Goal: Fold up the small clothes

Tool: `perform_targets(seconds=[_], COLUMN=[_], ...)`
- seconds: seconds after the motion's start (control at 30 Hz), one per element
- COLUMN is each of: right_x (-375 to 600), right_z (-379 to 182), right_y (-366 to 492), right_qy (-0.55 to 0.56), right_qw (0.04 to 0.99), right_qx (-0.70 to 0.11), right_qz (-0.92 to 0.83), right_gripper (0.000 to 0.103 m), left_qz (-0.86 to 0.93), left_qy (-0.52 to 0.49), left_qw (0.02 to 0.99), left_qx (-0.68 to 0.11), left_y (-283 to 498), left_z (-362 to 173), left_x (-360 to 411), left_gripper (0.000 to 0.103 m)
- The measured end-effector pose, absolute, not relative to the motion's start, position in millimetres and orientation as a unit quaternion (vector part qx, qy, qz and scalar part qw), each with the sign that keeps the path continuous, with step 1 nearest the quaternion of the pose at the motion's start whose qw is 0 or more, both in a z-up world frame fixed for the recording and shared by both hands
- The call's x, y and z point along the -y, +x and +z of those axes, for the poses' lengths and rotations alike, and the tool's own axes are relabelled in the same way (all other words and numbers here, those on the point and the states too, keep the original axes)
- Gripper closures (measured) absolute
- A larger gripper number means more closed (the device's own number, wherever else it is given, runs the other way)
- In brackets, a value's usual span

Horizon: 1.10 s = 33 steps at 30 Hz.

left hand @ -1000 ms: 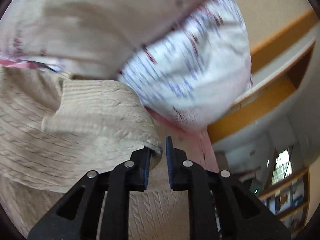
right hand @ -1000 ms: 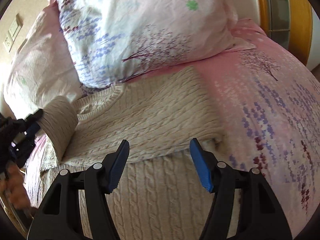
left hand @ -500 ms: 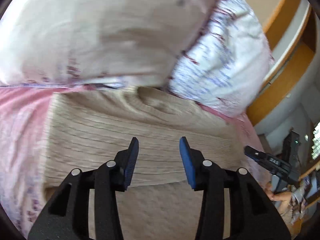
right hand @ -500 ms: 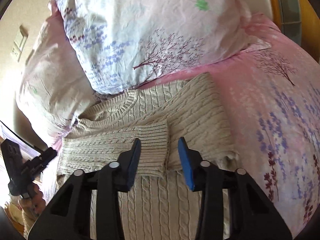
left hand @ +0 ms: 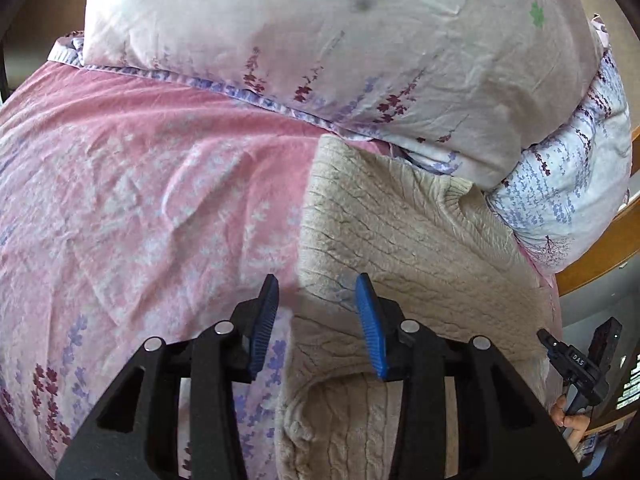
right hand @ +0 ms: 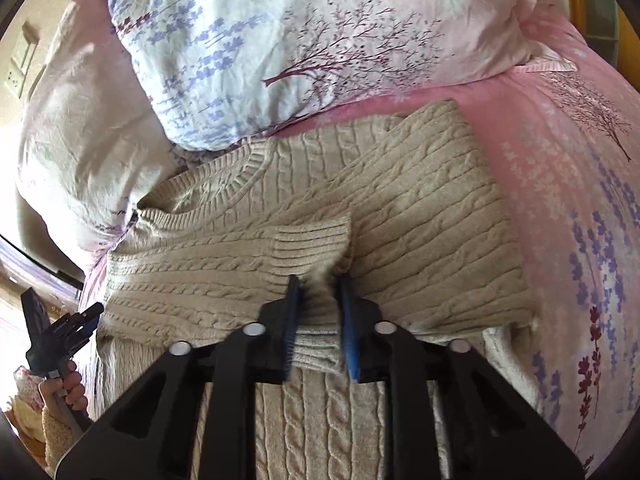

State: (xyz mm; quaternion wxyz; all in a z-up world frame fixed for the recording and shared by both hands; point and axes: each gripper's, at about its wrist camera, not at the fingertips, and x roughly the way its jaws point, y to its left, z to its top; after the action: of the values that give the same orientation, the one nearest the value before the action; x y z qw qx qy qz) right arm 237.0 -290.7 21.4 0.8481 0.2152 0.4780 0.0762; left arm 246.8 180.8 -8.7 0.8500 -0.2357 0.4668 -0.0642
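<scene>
A home bedroom: floral pillows (left hand: 340, 52) on a pink-sheeted bed (left hand: 140, 184).

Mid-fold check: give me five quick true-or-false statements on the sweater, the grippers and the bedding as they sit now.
1. The sweater is dark blue. False: it is beige cable knit.
2. Knit is bunched between the right gripper pads as the jaws close. True.
3. The sweater lies on a wooden floor. False: on a pink floral sheet.
4. Pillows sit beyond the collar. True.
5. The left gripper clamps a sock. False: it clamps nothing; its closing jaws straddle the sweater's edge.
</scene>
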Motion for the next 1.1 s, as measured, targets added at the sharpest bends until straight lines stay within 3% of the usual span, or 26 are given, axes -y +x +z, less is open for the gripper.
perform_targets(seconds=[0.07,0.2,0.3,0.5,0.7,0.8,0.83,0.87,1.1], right_x=[285.7,275.6,265.2,270.1,276.7,265.7,262.4,260.3,291.7], right_z=[25.4,66.2,91.5,26.1,57.1,48.0,38.4,26.5,55.7], right_y=[237.1,231.2,224.7,256.1,230.7,232.0,236.8,242.2,197.0], right_qy=[0.201,0.176,0.141,0.121,0.153,0.15,0.149,0.147,0.188], right_qw=[0.856,0.903,0.934,0.884,0.904,0.89,0.88,0.867,0.882], right_qx=[-0.47,-0.381,-0.318,-0.45,-0.397,-0.424,-0.446,-0.471,-0.424], right_qz=[0.079,0.092,0.086,0.019,0.033,0.069,0.072,0.072,0.088], right_gripper=[0.093,0.094,0.094,0.093,0.079,0.078,0.068,0.067,0.059], left_qz=[-0.064,-0.059,-0.065,-0.062,-0.059,-0.06,-0.06,-0.062,-0.11], left_qy=[-0.234,-0.234,-0.252,-0.247,-0.253,-0.253,-0.254,-0.256,-0.252], left_qw=[0.851,0.858,0.858,0.861,0.856,0.857,0.856,0.855,0.86], left_qx=[-0.466,-0.453,-0.443,-0.44,-0.447,-0.445,-0.446,-0.446,-0.43], left_y=[247.3,246.2,242.9,240.0,237.5,235.9,235.1,233.7,185.4], left_z=[-10.7,-11.1,-10.7,-12.2,-12.5,-11.7,-10.6,-9.6,13.6], left_x=[-172.5,-170.4,-176.5,-176.3,-180.6,-180.3,-180.3,-180.9,-187.4], left_gripper=[0.071,0.091,0.094,0.094,0.084,0.083,0.082,0.082,0.058])
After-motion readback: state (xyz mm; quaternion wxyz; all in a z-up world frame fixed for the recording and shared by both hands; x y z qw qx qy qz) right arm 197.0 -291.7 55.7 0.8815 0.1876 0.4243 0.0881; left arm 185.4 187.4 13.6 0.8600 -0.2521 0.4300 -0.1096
